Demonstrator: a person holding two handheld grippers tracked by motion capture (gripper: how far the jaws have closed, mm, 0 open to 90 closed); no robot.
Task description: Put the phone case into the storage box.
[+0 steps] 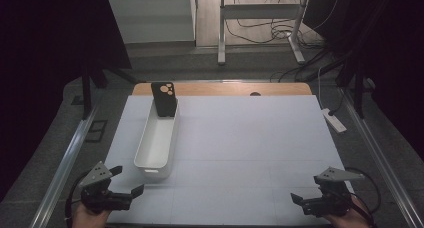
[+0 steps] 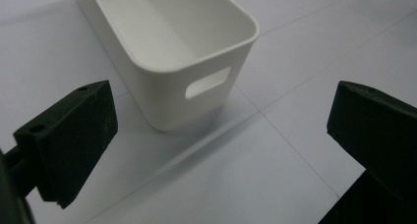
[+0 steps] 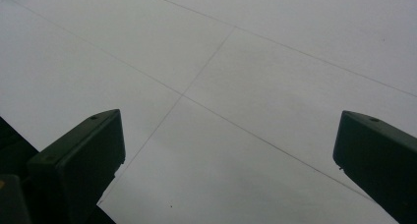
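Your left tongs (image 1: 125, 180) sit at the near left corner of the worktop (image 1: 250, 153), jaws spread wide and holding nothing. Your right tongs (image 1: 302, 200) wait at the near right corner, likewise spread and empty, with bare worktop ahead of them. Just ahead of the left tongs stands the white bin (image 1: 156, 140), its near end with the handle slot facing them, close but not touching. Its long axis runs away from you, toward the far edge. At its far end a dark phone (image 1: 164, 99) leans upright, cameras at the top. Your left hand is by far the nearer; I judge the reach to be forward along the bin's length.
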